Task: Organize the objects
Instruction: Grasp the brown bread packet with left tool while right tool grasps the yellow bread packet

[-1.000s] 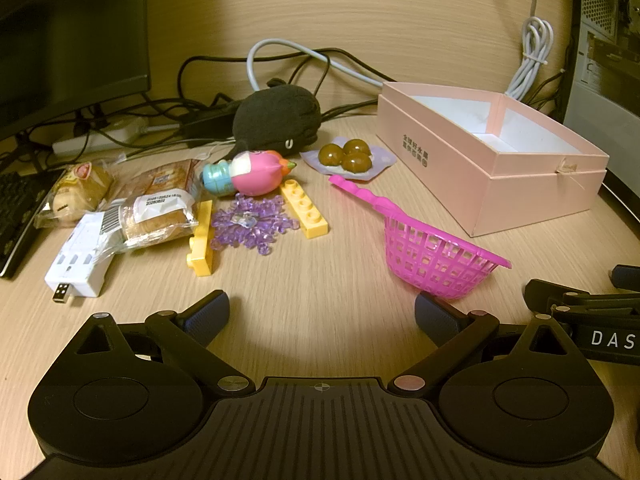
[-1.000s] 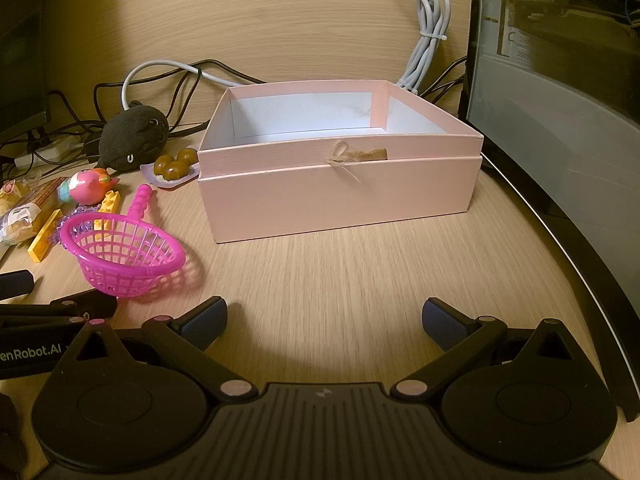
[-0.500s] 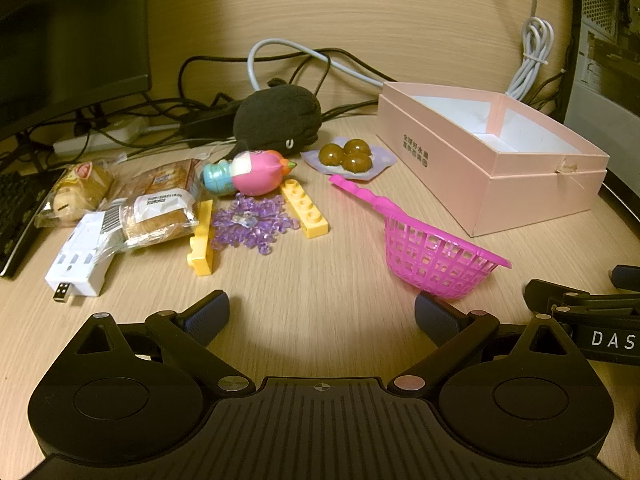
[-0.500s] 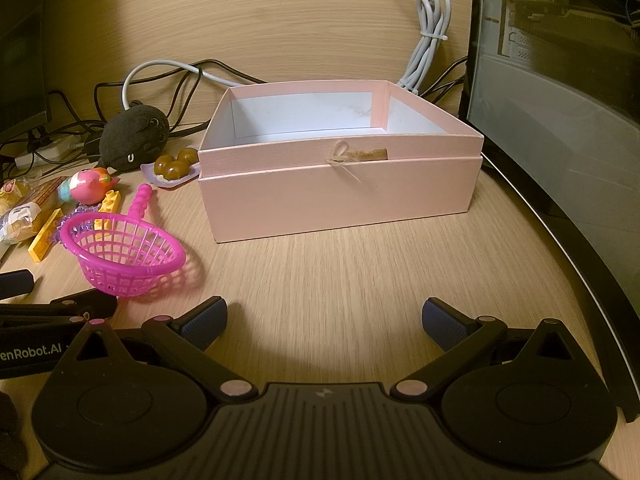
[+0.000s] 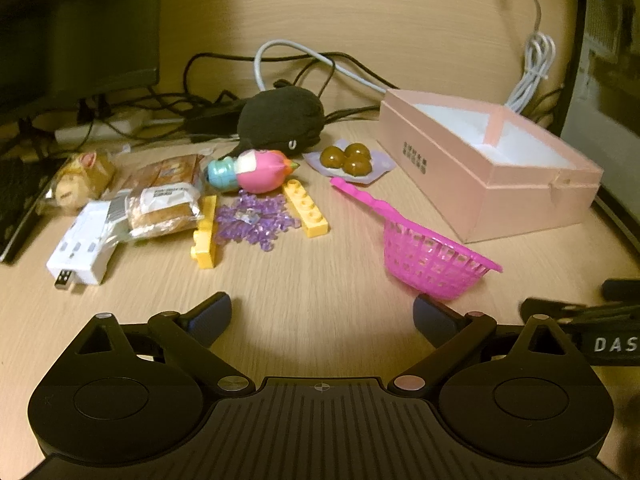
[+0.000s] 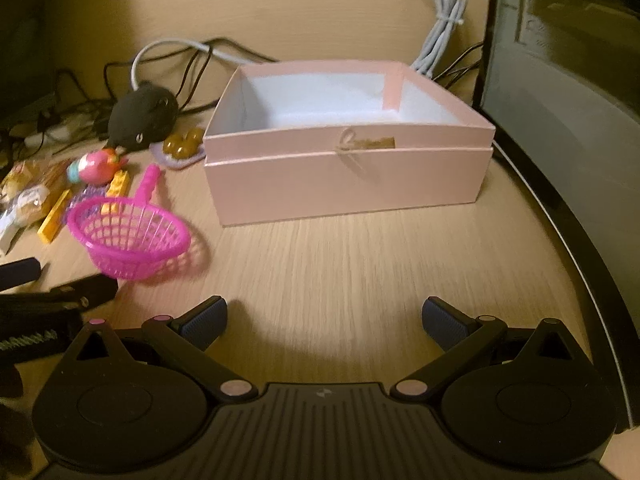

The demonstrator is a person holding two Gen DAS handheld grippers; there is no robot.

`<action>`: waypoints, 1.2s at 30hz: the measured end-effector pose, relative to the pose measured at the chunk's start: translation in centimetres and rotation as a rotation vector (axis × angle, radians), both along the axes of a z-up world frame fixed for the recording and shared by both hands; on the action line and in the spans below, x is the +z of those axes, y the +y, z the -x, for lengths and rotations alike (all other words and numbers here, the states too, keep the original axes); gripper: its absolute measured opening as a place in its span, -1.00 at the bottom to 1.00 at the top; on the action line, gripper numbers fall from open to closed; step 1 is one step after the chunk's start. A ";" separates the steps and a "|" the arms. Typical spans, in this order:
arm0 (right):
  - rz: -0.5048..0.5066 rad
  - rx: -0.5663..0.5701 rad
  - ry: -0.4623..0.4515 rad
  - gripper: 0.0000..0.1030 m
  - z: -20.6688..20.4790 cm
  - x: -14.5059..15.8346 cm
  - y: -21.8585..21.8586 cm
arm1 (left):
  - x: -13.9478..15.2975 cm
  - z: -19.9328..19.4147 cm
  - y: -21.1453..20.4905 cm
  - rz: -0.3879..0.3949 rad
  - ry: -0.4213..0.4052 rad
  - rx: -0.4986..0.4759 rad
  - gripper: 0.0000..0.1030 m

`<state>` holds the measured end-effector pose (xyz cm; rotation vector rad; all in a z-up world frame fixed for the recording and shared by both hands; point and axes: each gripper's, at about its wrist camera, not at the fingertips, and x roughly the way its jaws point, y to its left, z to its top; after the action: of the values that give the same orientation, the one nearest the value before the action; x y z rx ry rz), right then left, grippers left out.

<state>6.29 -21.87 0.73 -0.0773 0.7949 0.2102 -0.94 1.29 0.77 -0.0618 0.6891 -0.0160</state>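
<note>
**Desk:** On the wooden tabletop (image 5: pixel 320 280), what's the state of play?

**Operator:** From my remote seat, nothing looks sorted yet. The pink box (image 6: pixel 348 176) sits open and, as far as I can see inside, empty. My left claw (image 5: pixel 322 314) is spread wide over bare wood, gripping nothing; my right claw (image 6: pixel 324 318) is likewise wide and empty, facing the box.

**Desk:** And the loose items?

**Operator:** All lying outside the box. The magenta basket scoop (image 5: pixel 434 266) rests nearest, just beside the box's front corner. Further left: two yellow toy bricks (image 5: pixel 306 208), a heap of purple beads (image 5: pixel 256 222), a pink-and-blue toy (image 5: pixel 256 170), a dark plush (image 5: pixel 282 120), brown sweets on a wrapper (image 5: pixel 348 158), wrapped bread (image 5: pixel 164 200) and a white plug adapter (image 5: pixel 82 250).

**Desk:** So how far along?

**Operator:** I'd judge it barely begun; everything remains to be gathered, the scoop probably first.
</note>
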 end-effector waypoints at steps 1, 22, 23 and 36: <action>0.002 0.001 0.011 1.00 0.0 0.1 0.0 | 0.6 0.2 0.6 0.014 -0.010 0.007 0.95; -0.030 0.026 0.071 1.00 2.2 2.9 -0.5 | 2.7 -10.2 9.6 -0.087 0.087 0.170 0.13; -0.030 0.033 0.059 1.00 2.3 3.3 -0.4 | 2.9 -10.2 9.4 -0.081 0.090 0.163 0.11; 0.026 0.333 -0.157 1.00 -0.1 9.5 11.0 | 7.3 -1.7 14.1 0.238 0.044 0.094 0.08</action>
<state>6.35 -10.88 10.19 -0.2489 0.6249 0.5025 0.77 15.34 8.12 -0.3237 0.7254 -0.0059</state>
